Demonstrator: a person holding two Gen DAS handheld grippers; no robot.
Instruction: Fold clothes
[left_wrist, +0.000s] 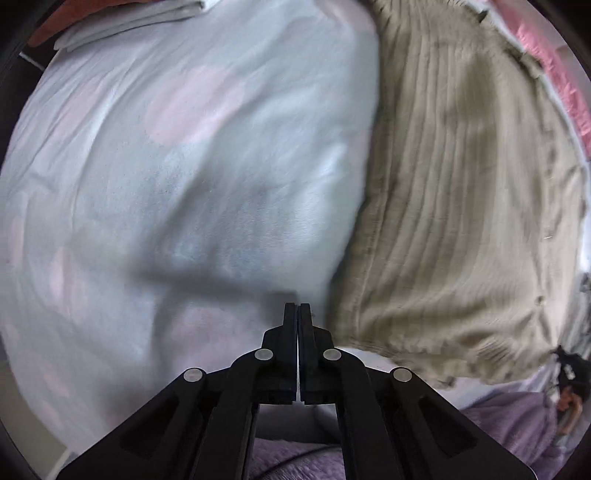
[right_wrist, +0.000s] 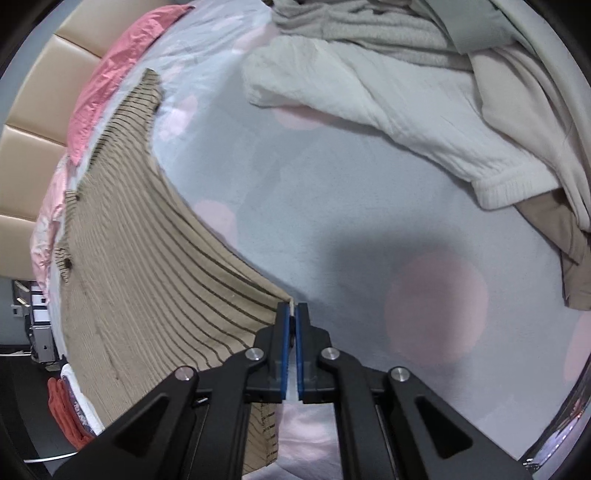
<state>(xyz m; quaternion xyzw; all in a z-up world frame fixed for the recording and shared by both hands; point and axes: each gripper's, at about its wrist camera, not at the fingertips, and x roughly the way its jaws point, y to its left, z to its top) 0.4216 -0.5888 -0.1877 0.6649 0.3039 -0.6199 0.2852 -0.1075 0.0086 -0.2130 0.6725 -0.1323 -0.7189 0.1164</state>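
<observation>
I'm working over a bed with a pale dotted sheet (right_wrist: 332, 206). The striped top (right_wrist: 147, 280) lies flat on it, its long axis running from near me toward the far headboard (right_wrist: 33, 147), with a pink pillow (right_wrist: 110, 81) past its far end.

My right tongs (right_wrist: 291, 314) are clenched on the top's near right corner: the blue pads (right_wrist: 284, 332) pinch a thin edge of the knit, and the rest of the cloth spreads away to the left and far side of them. That is the relation the next move turns on, I think: the top lies wholly left of the right tongs, so any fold has to carry this corner leftward or far along its length.

My left tongs (left_wrist: 298, 314) are clenched too, fingers pressed flat together. In the left wrist view the top (left_wrist: 461, 206) sits to the right of the tips, its edge just beside them. I cannot tell whether any cloth is caught; the view is blurred.

A pile of unfolded clothes (right_wrist: 388, 92) waits at the far right, well apart from the top.
</observation>
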